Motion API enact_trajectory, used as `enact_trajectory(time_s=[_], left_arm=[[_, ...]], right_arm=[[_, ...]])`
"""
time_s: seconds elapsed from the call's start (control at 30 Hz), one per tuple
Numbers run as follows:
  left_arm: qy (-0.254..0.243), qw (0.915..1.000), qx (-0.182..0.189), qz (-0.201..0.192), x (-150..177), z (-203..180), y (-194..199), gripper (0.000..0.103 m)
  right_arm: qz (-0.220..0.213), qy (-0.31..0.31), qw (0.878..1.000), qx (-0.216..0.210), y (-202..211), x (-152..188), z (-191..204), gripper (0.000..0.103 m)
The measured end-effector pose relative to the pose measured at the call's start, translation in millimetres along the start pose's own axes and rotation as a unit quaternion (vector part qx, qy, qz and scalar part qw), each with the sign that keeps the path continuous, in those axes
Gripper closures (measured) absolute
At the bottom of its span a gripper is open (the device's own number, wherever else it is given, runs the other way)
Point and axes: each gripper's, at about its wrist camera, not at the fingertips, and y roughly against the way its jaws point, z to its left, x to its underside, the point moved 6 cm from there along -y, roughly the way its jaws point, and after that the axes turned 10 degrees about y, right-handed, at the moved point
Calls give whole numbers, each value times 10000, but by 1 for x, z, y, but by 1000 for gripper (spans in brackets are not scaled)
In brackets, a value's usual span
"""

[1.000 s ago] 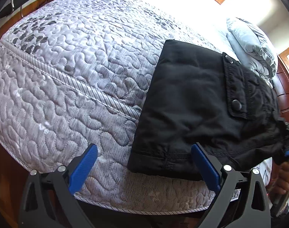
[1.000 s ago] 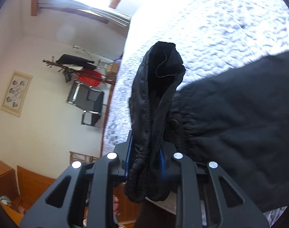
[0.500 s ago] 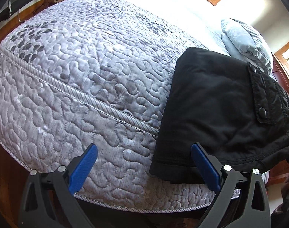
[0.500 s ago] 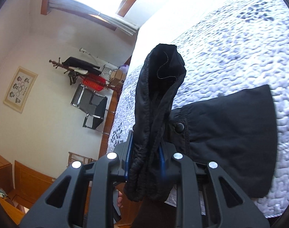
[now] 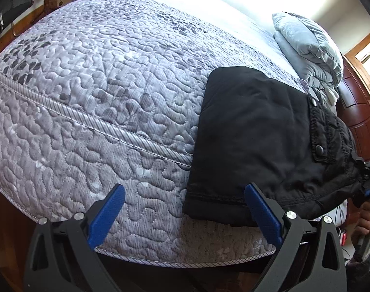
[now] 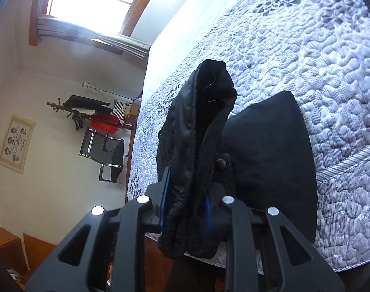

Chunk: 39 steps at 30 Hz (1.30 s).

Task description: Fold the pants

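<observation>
Right claw point(image 6: 185, 206) clamping bunched waistband of folded black fabric pants point(image 5: 253, 133) lying on grey quilted bed point(image 5: 99, 109); left claw point(image 5: 185, 214) hovering wide open, gripping nothing.

Daylight pours through a wood-framed window point(image 6: 92, 7) onto pale walls. A framed picture point(image 6: 15, 143) hangs near a coat rack point(image 6: 87, 108) and black chair point(image 6: 103, 158). Grey pillows point(image 5: 309, 51) lie against a dark wooden headboard point(image 5: 360, 119).

Quilted bedspread point(image 5: 111, 97); grey pillows point(image 5: 309, 48); chair point(image 6: 104, 155).
</observation>
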Motion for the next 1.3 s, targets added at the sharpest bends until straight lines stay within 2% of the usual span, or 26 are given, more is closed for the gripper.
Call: enact_trajectory(time_s=[0.33, 0.43, 0.53, 0.7, 0.77, 0.97, 1.1, 1.2, 1.3], left_arm=[[-112, 9999, -21, 15, 1, -8, -2, 4], [-168, 9998, -34, 53, 3, -11, -4, 4], [-206, 9998, -41, 73, 5, -13, -5, 4], [-230, 9997, -37, 80, 5, -14, -5, 4], [-222, 9997, -35, 84, 5, -14, -5, 4], [-266, 9995, -3, 152, 8, -17, -8, 4], [-322, 9993, 20, 183, 11, -21, -9, 4], [-367, 9992, 30, 160, 11, -24, -7, 4], [-360, 9992, 34, 145, 10, -25, -6, 4]], right_arm=[[165, -556, 9980, 230, -23, 12, -57, 80], [214, -705, 9969, 261, -28, 17, -73, 76], [265, -697, 9967, 321, -28, 24, -85, 64], [284, -535, 9975, 351, -17, 33, -87, 38], [292, -534, 9976, 323, -11, 39, -87, 32], [333, -609, 9975, 95, 1, 64, -94, 32], [350, -548, 9975, 293, 1, 74, -93, 52], [349, -462, 9976, 375, 4, 73, -90, 62], [313, -249, 9985, 382, 12, 71, -81, 67]])
